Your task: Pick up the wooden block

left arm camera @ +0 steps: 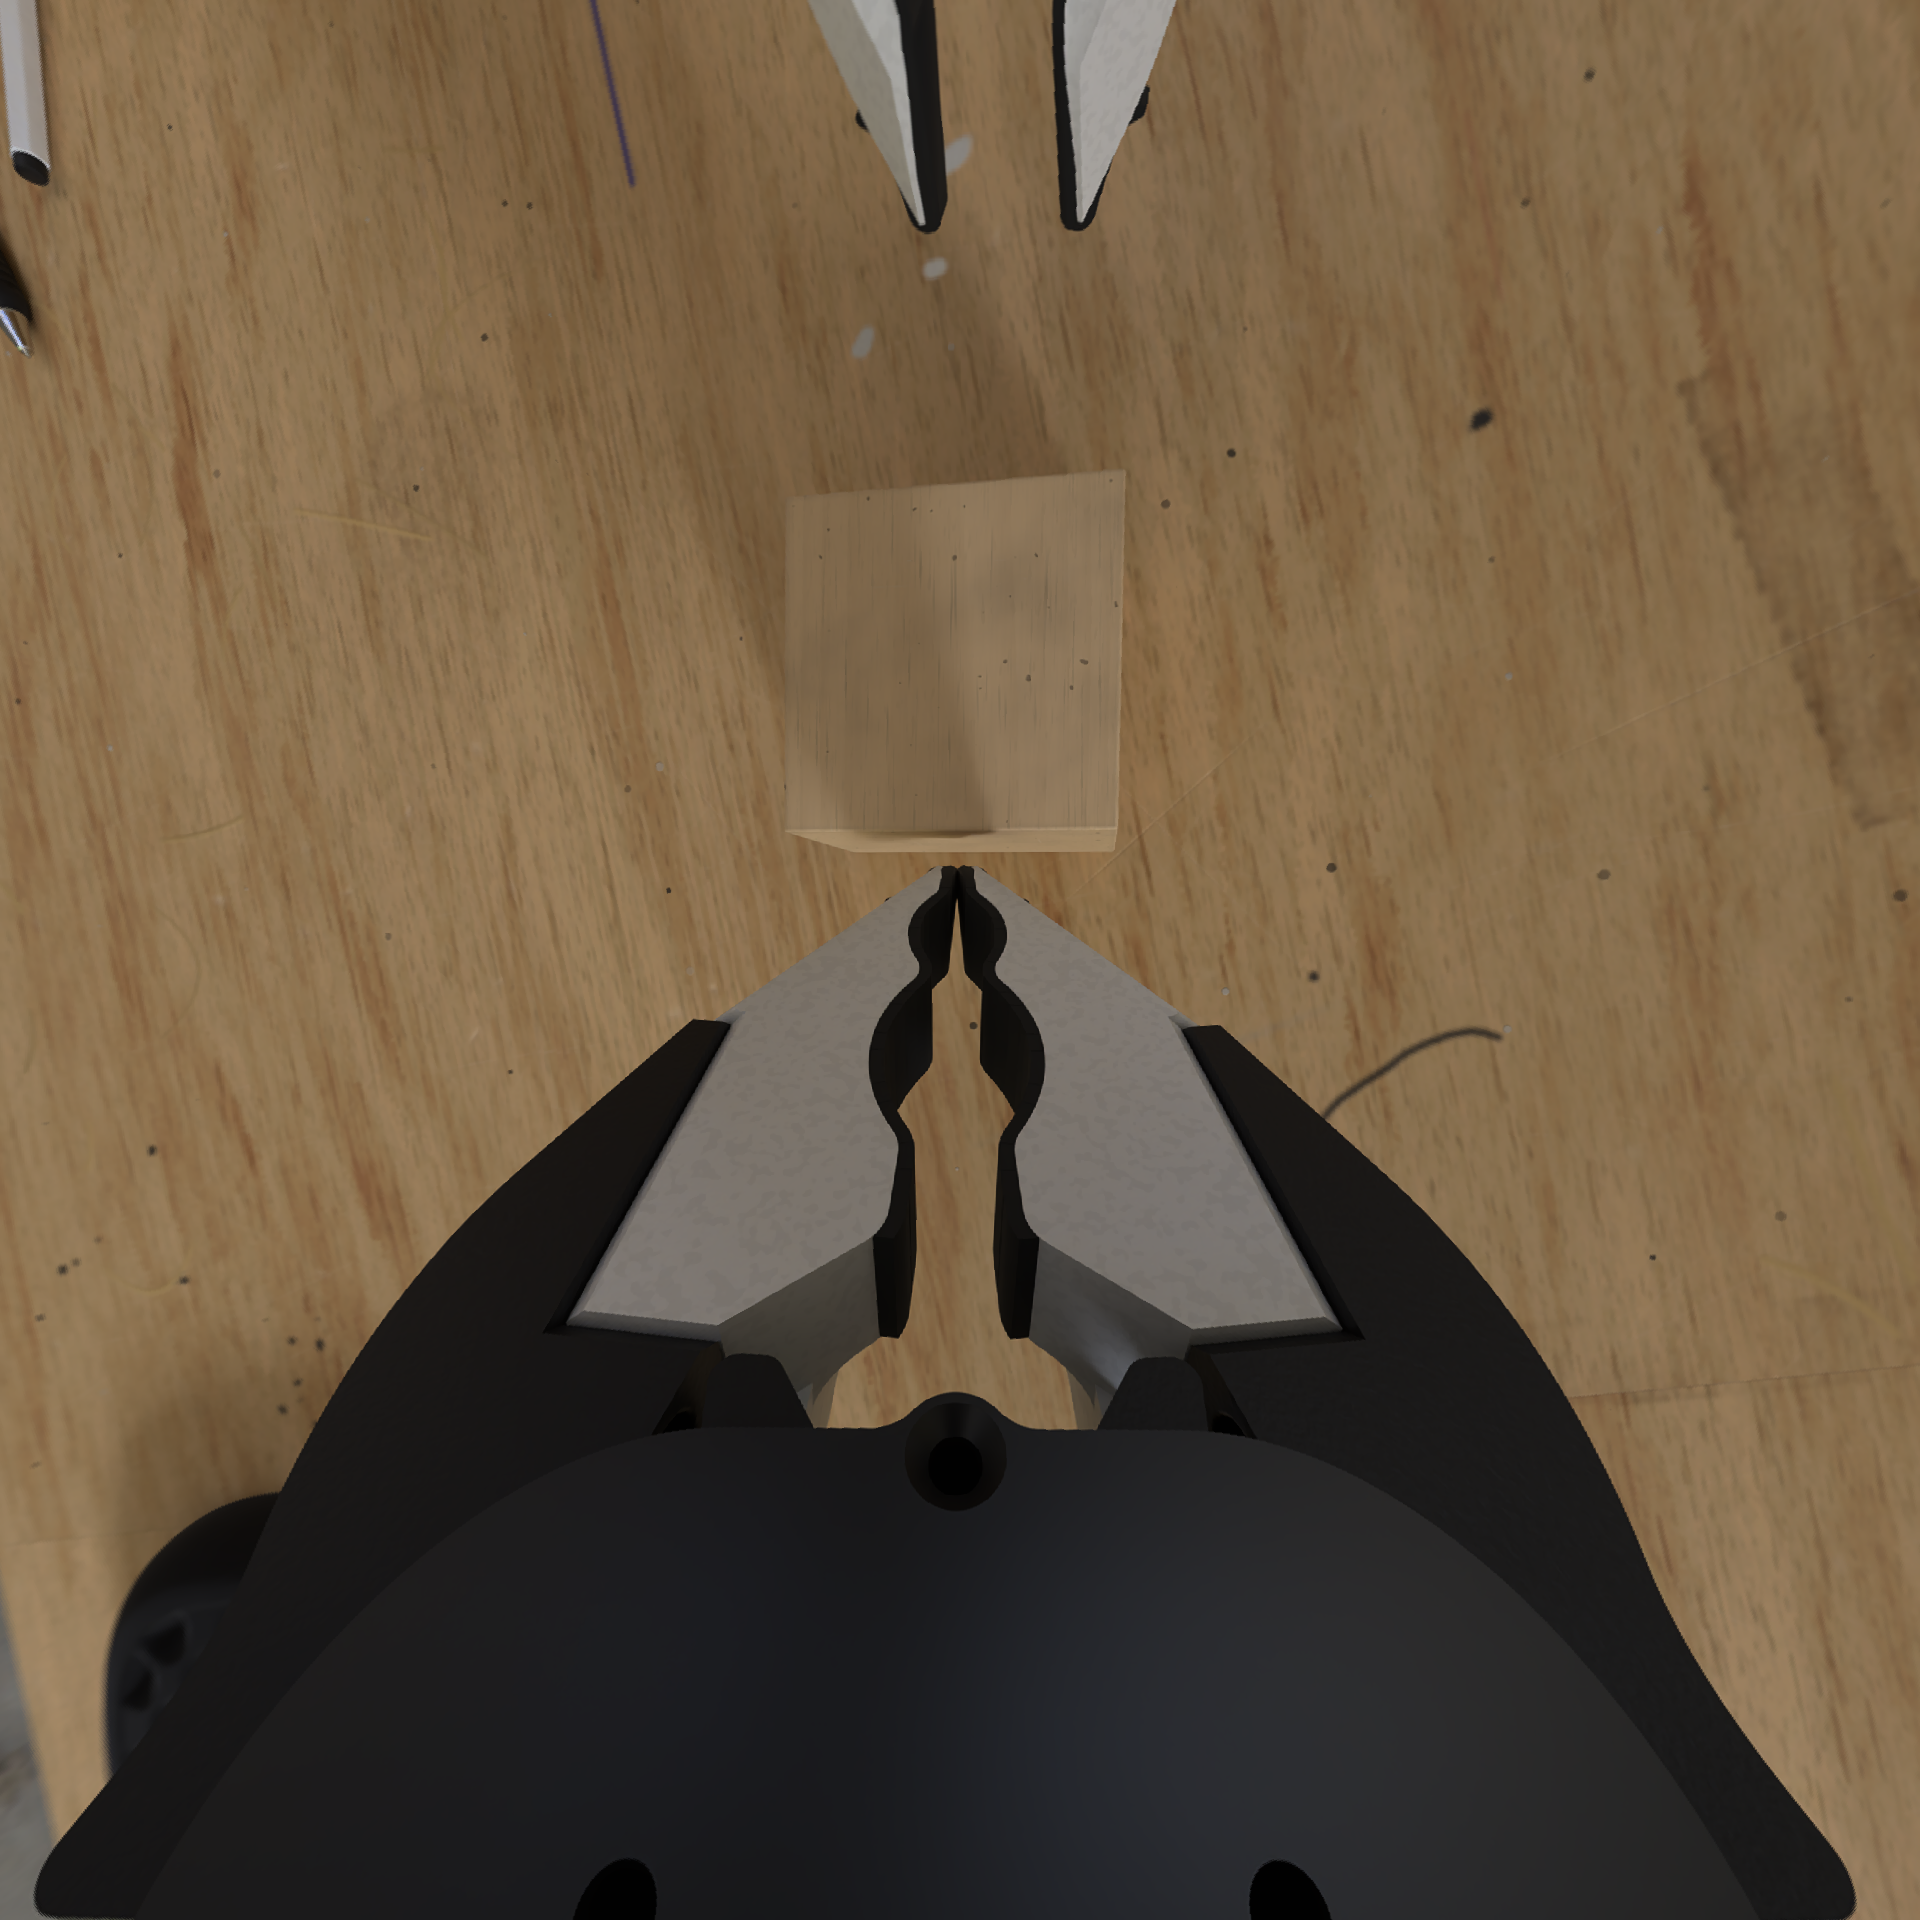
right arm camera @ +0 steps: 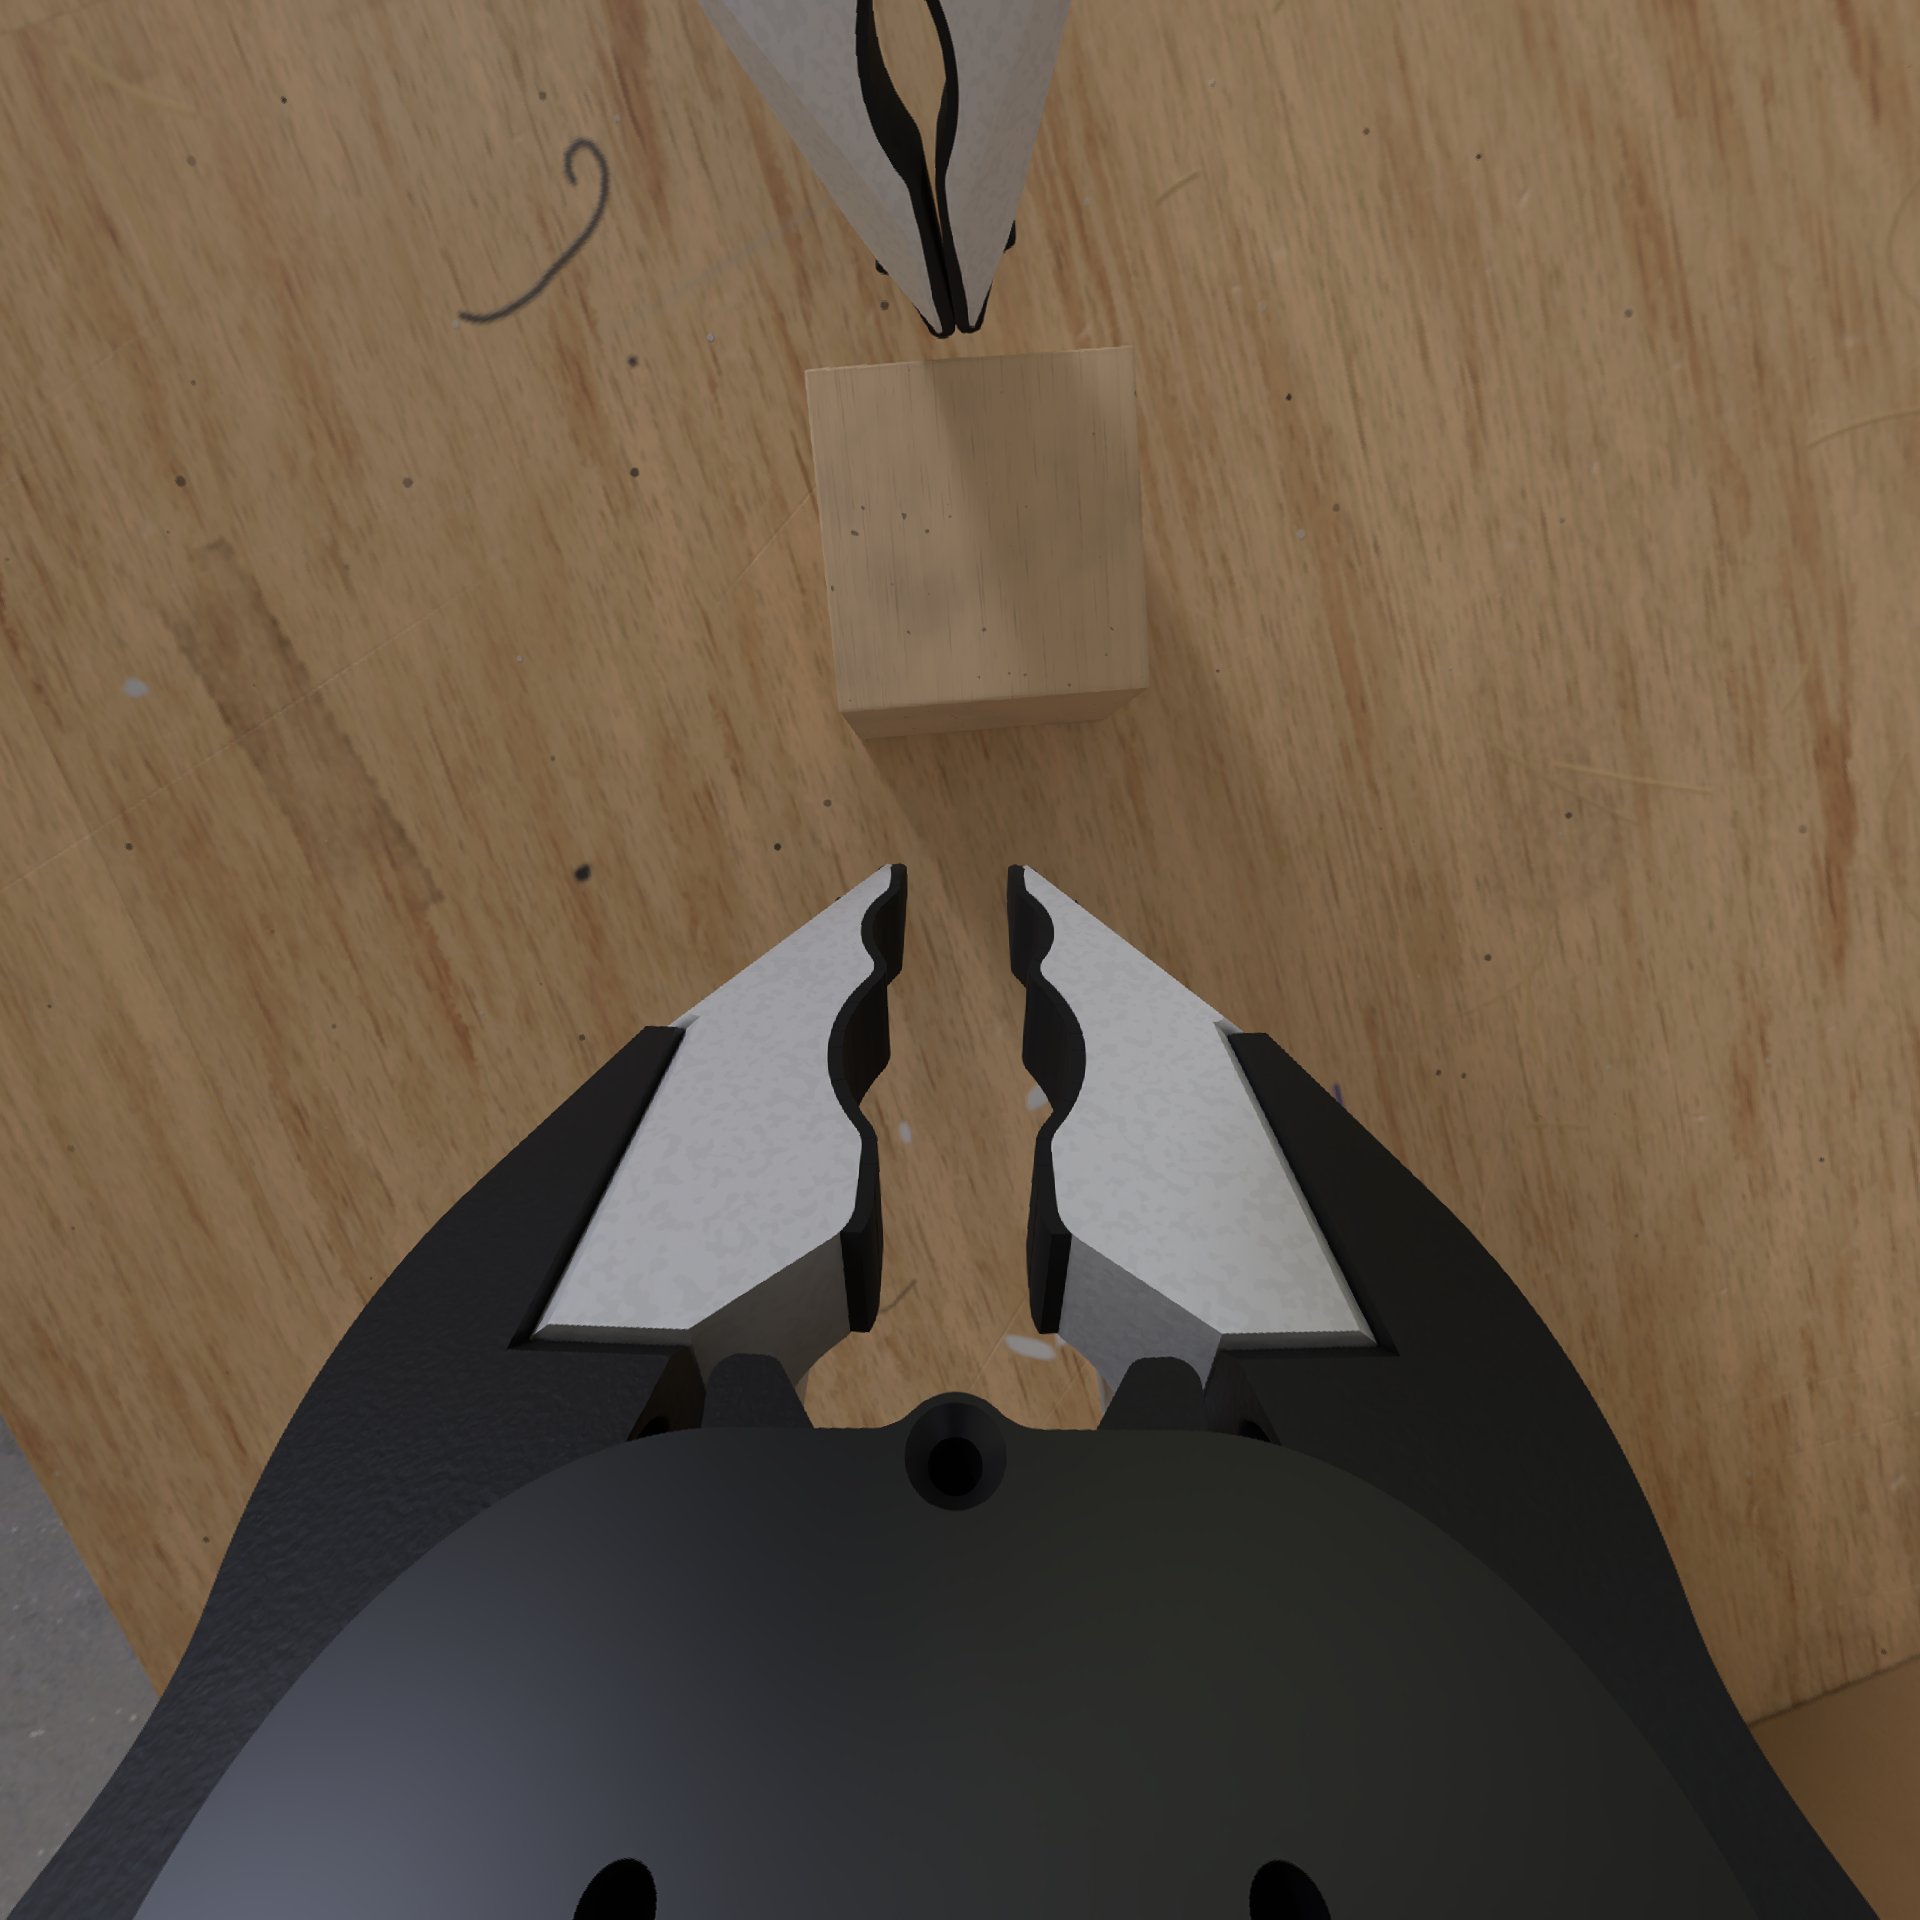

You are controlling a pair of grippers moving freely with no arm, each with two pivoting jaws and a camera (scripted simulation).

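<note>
Resting pressed together just short of the wooden block point(left arm camera: 954, 655), the left claw point(left arm camera: 956, 873) is holding nothing; the right claw point(right arm camera: 957, 871) is hovering slightly spread, empty.

Setting: workshop or hobby bench, judged from a worn plywood surface point(left arm camera: 416, 727) with dark specks, pale paint flecks point(left arm camera: 862, 341) near top centre and a black pen squiggle point(right arm camera: 540, 260) at upper left of the right wrist view. Pens point(left arm camera: 23, 94) lie at the upper left edge of the left wrist view. Grey floor point(right arm camera: 52, 1621) shows at lower left.
</note>
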